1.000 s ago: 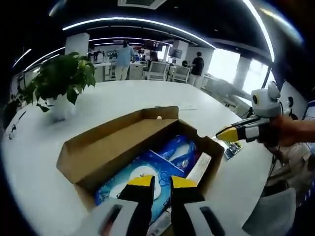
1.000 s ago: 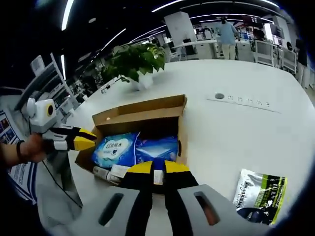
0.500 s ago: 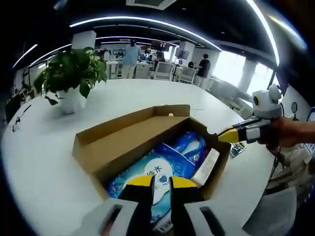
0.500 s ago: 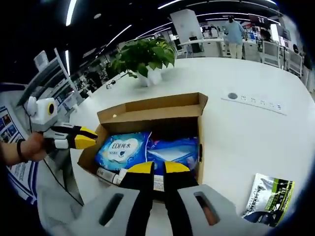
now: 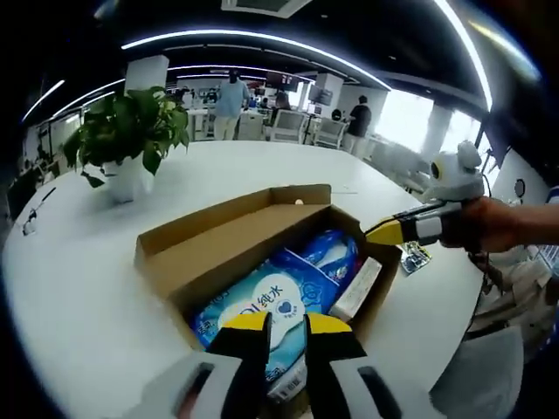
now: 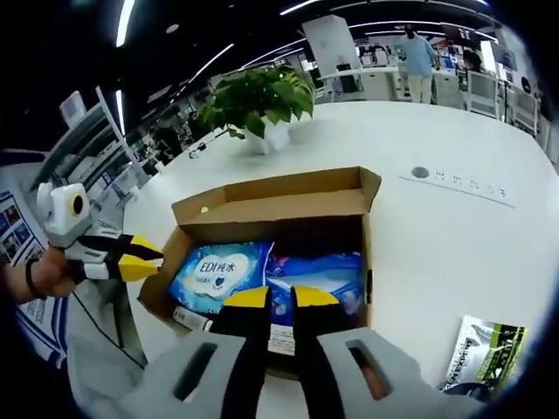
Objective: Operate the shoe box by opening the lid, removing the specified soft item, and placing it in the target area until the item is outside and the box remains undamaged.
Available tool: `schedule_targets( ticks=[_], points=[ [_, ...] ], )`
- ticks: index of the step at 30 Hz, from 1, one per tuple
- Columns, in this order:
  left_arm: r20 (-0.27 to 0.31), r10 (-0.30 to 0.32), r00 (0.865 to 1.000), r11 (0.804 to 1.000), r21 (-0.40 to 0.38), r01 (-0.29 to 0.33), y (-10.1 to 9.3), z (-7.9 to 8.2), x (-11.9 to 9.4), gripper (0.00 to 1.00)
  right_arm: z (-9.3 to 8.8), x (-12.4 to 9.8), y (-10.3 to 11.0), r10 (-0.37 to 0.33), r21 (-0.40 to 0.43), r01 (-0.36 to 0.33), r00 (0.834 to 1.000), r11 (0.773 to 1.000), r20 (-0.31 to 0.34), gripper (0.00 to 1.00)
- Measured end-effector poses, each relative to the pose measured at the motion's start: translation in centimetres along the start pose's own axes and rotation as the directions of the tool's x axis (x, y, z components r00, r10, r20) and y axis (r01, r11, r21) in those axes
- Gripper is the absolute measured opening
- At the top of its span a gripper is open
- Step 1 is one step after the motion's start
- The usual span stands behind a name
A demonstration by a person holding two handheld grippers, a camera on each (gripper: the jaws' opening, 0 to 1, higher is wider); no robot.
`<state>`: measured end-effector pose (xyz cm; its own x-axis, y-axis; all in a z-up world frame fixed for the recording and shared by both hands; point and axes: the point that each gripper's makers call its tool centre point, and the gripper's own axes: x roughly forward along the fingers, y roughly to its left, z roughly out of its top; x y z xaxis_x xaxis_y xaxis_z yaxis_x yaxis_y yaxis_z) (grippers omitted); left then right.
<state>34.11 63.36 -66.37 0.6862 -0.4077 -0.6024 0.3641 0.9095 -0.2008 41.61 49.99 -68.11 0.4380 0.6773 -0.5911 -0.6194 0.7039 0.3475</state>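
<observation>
White round office table (image 5: 79,271), open cardboard shoe box (image 6: 271,205) at its middle holding blue soft packs (image 6: 218,272), potted plant (image 5: 127,144) beyond, left gripper (image 5: 284,325) and right gripper (image 6: 271,298) jaws nearly together, empty, near box edge

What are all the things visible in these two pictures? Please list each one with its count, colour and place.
shoe box: one, brown cardboard, open, on the table.
tissue packs: two, blue and white, inside the shoe box.
small carton: one, white, along the box's inner wall.
plant: one, green in a white pot, on the table beyond the box.
packet: one, green and black, on the table apart from the box.
table: one, white, round.
people: several, standing far behind.
left gripper: yellow-tipped jaws shut, above the box's near edge.
right gripper: yellow-tipped jaws shut, over the box.
</observation>
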Motion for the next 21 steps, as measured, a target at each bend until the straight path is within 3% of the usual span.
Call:
schedule_targets(
  ticks=[9,21],
  points=[
    [0.027,0.014,1.000,0.999,-0.037,-0.013,0.3,-0.9,-2.2,0.17,-0.2,2.7,1.4,0.039,0.016,-0.039,0.999,0.999,-0.032,0.17],
    [0.060,0.059,0.996,0.995,-0.089,-0.054,2.3,-1.1,-5.1,0.18,-0.1,6.3,2.7,0.058,0.008,-0.057,0.996,0.998,-0.072,0.20]
  ],
)
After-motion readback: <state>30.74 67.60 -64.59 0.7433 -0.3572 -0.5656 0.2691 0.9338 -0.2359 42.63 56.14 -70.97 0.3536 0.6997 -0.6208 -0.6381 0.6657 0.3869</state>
